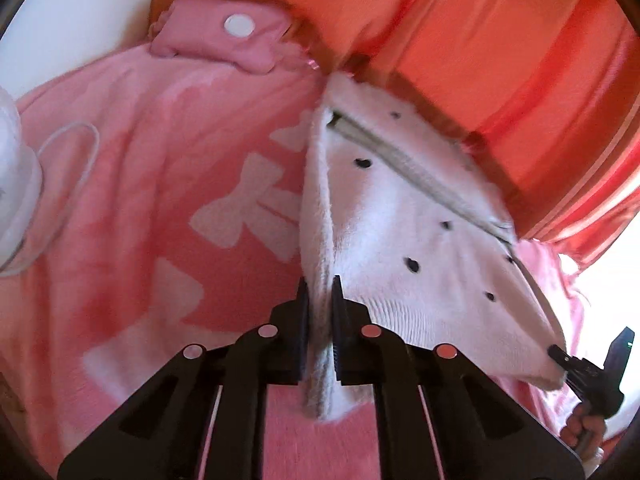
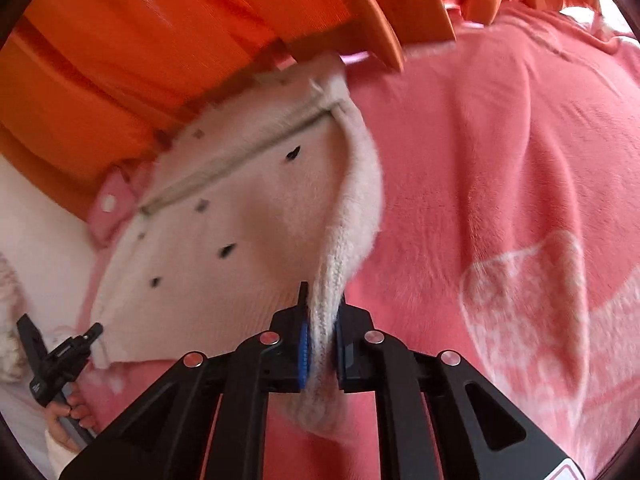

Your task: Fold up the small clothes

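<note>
Left gripper (image 1: 320,292) clamped on white sweater (image 1: 404,216) hem; right gripper (image 2: 322,300) pinching other ribbed corner. Garment stretched over pink blanket (image 1: 132,184), far edge apparently against orange curtain (image 1: 480,40).

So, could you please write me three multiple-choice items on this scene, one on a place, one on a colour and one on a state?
1. Where does the far part of the white sweater lie?
A. On the pink blanket
B. In a basket
C. On a wooden chair

2. What colour are the small spots on the sweater?
A. Green
B. Black
C. Yellow

3. How is the left gripper?
A. Open above the sweater
B. Shut on nothing
C. Shut on the sweater's edge

Answers:
1 A, as the pink blanket with pale bow shapes spreads under and around it.
2 B, as dark black spots dot the white knit in both views.
3 C, as the knit edge is pinched between its fingers; the right gripper likewise pinches the other edge.
</note>
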